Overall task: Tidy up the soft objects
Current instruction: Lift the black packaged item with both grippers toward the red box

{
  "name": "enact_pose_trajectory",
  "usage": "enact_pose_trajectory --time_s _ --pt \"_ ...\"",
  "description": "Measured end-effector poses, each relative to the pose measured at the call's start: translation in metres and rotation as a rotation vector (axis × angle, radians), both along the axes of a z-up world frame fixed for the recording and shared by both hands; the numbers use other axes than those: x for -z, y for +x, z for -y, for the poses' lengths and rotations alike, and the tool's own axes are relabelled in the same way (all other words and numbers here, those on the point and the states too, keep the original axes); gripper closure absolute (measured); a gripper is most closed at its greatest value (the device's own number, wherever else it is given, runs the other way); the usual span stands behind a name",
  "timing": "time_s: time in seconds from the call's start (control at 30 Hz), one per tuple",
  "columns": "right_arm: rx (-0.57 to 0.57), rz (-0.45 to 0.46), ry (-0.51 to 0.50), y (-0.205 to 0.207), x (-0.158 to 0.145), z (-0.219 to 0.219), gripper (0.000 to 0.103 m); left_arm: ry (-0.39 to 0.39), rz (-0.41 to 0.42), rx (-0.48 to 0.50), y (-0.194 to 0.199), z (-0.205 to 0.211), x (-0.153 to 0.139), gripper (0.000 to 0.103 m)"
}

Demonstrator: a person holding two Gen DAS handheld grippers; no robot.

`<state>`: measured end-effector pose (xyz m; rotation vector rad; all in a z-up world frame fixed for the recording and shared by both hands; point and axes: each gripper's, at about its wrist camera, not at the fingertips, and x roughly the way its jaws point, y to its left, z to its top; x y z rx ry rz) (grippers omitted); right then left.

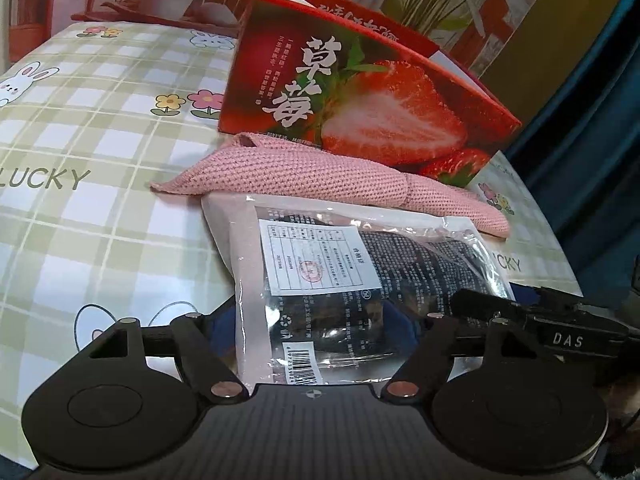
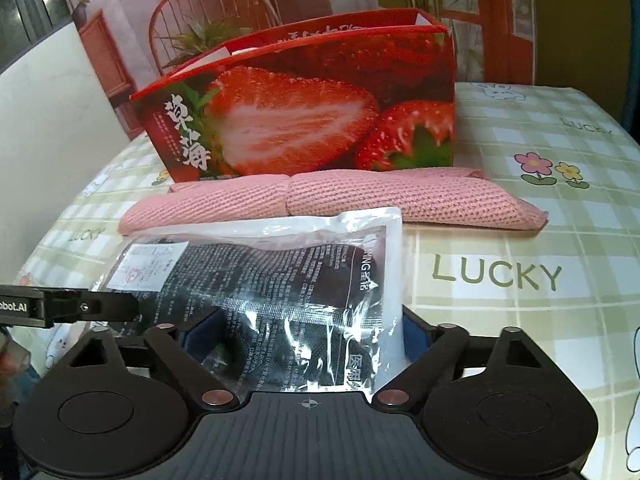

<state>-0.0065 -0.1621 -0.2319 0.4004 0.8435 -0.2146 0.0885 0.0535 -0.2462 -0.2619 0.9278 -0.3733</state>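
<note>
A clear plastic packet (image 1: 344, 276) with dark printed contents and a white label lies on the checked cloth; it also shows in the right wrist view (image 2: 280, 292). My left gripper (image 1: 316, 332) is shut on the packet's near end, and my right gripper (image 2: 296, 340) is shut on its other end. A folded pink knitted cloth (image 1: 320, 176) lies just behind the packet, also seen in the right wrist view (image 2: 360, 200). An open red strawberry box (image 1: 360, 92) stands behind the cloth, also in the right wrist view (image 2: 312, 112).
The table wears a green checked cloth (image 1: 100, 140) printed with rabbits, flowers and "LUCKY". The other gripper's body shows at the right of the left wrist view (image 1: 560, 328) and at the left of the right wrist view (image 2: 60, 304). A printed backdrop stands behind.
</note>
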Motion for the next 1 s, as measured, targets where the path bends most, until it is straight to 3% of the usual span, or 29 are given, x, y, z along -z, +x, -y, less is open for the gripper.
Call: enact_pose_trajectory --time_s 0.13,0.23,0.37,0.6,1.0 --pt "0.01 0.016 0.023 -0.002 -0.007 0.009 0.044 -0.027 0.011 -0.002 0.001 -0.004 -0.004 0.027" --pt "0.004 0.036 0.03 -0.004 -0.014 0.014 0.051 -0.046 0.028 -0.005 -0.001 -0.009 -0.008 0.027" --pt "-0.024 0.061 0.002 -0.005 -0.025 0.013 0.052 -0.067 0.062 -0.02 -0.004 -0.013 -0.018 0.026" --pt "-0.06 0.137 -0.035 -0.004 -0.055 0.014 0.052 -0.055 0.21 0.007 -0.007 -0.016 -0.056 0.026" --pt "-0.089 0.266 -0.133 0.02 -0.11 0.04 0.052 -0.094 0.381 0.063 0.038 -0.007 -0.123 0.022"
